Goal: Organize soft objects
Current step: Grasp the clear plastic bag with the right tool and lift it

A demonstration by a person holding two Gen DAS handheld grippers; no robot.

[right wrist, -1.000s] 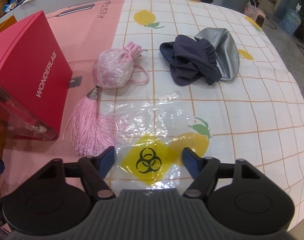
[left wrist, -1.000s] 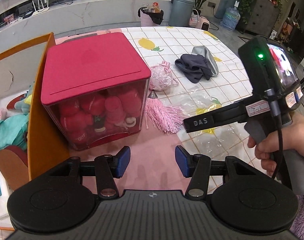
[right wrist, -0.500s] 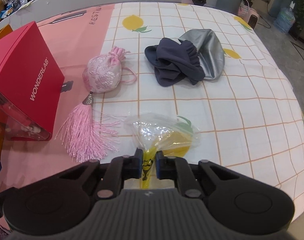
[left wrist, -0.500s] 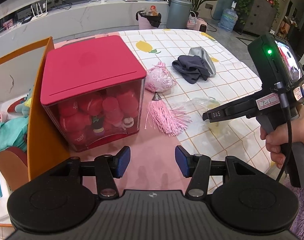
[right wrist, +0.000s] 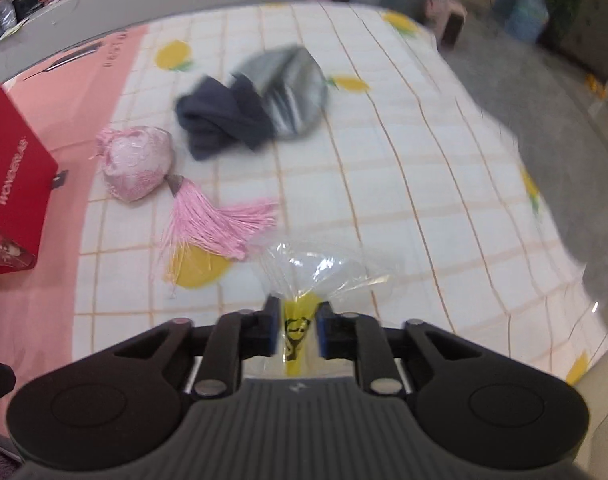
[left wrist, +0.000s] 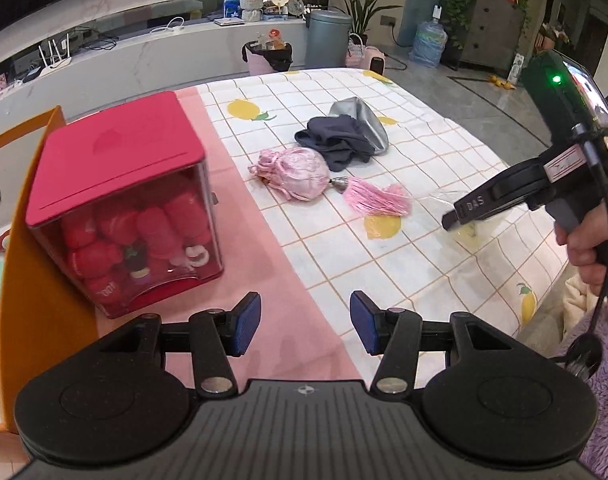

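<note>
1. Left wrist view: the left gripper (left wrist: 305,322) hangs with its jaws spread and nothing between them, above the pink strip of the tablecloth (left wrist: 431,160), near a red-lidded box (left wrist: 116,184) of plush toys.
2. Right wrist view: the right gripper (right wrist: 298,328) pinches a clear plastic bag (right wrist: 323,272) with a yellow biohazard mark, lifted just beside the pink tasselled pouch (right wrist: 138,162); dark cloths (right wrist: 228,120) lie beyond.

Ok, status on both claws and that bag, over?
Right claw shut on clear plastic bag with yellow biohazard print. Left claw open, empty. Pink tasselled pouch nearby, apart.
</note>
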